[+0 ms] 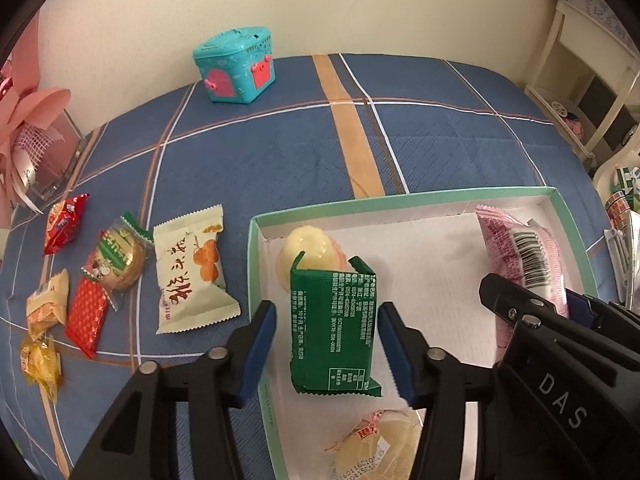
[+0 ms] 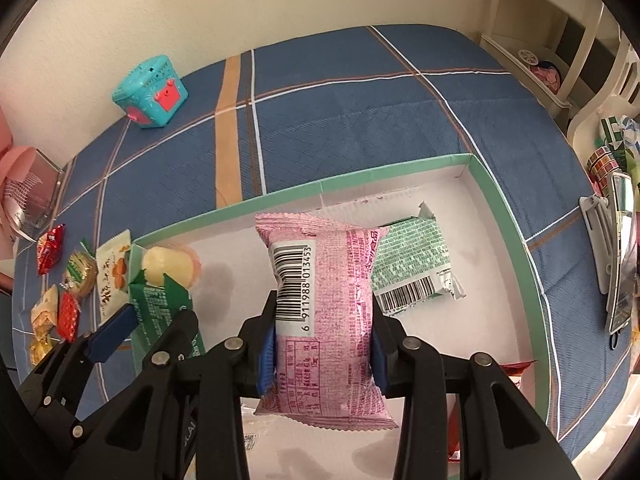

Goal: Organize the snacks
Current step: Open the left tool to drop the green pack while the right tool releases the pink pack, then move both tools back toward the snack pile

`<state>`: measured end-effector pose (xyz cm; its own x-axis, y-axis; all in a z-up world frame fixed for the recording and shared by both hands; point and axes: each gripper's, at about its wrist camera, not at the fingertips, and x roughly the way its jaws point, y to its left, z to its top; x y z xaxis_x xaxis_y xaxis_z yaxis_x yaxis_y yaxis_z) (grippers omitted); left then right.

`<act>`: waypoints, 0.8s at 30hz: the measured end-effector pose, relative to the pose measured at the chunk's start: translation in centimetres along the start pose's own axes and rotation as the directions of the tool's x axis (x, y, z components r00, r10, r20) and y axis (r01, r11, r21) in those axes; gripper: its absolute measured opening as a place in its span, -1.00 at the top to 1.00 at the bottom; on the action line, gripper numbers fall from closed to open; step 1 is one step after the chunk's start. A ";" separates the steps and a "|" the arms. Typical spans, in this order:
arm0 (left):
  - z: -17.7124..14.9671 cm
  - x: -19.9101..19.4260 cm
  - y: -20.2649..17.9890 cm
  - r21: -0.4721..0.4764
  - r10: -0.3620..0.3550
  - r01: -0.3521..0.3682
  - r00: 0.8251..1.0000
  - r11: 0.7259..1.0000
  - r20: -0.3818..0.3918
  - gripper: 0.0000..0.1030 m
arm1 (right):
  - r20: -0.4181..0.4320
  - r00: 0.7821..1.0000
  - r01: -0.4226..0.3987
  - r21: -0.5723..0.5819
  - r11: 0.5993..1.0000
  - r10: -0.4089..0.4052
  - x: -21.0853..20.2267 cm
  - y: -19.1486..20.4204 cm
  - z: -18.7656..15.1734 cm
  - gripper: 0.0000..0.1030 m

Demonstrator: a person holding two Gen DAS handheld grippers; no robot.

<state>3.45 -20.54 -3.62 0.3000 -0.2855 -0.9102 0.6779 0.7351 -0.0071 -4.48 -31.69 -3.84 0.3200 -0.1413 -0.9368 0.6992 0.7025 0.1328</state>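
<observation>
A white box with a mint-green rim (image 1: 400,196) lies on the blue plaid cloth. My left gripper (image 1: 327,344) stands open over its left part, a dark green packet (image 1: 334,320) upright between the blue pads with small gaps on both sides. Behind it sits a round pale-yellow snack (image 1: 308,252), and a wrapped pastry (image 1: 376,440) lies nearer me. My right gripper (image 2: 323,360) is shut on a pink barcoded packet (image 2: 324,280), held over the box's middle. A light-green packet (image 2: 412,264) lies flat in the box to the right.
Several loose snacks lie on the cloth left of the box, among them a cream packet (image 1: 192,272) and a red one (image 1: 64,224). A teal toy chest (image 1: 236,66) stands by the wall, a pink flower box (image 1: 36,148) at far left, white shelving (image 1: 580,80) at right.
</observation>
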 end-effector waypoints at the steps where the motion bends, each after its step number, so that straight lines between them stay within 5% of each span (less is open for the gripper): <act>1: 0.0 0.0 0.1 -0.001 -0.001 0.001 1.000 1.000 -0.001 -0.23 | -0.003 1.000 0.004 0.001 1.000 -0.004 0.1 0.0 0.0 0.19; 11: -0.1 0.0 0.5 -0.015 -0.020 0.020 0.999 1.000 -0.029 -0.45 | -0.050 0.998 0.033 0.030 0.999 -0.032 0.4 -0.9 0.0 -0.38; 21: 0.0 -0.8 1.6 -0.055 0.021 -0.022 1.000 0.998 -0.006 -1.00 | -0.064 0.998 0.030 0.097 0.995 -0.024 -0.4 -2.4 -0.1 -0.57; 24: 0.1 -1.4 2.0 -0.068 0.028 -0.028 1.000 0.997 0.005 -1.00 | -0.052 0.998 0.024 0.111 0.994 -0.018 -1.2 -2.8 0.0 -0.57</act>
<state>4.50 -18.77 -2.33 0.3222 -0.2673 -0.9082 0.6217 0.7832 -0.0100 -6.79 -33.45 -3.10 0.2735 -0.1180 -0.9546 0.7733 0.6172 0.1453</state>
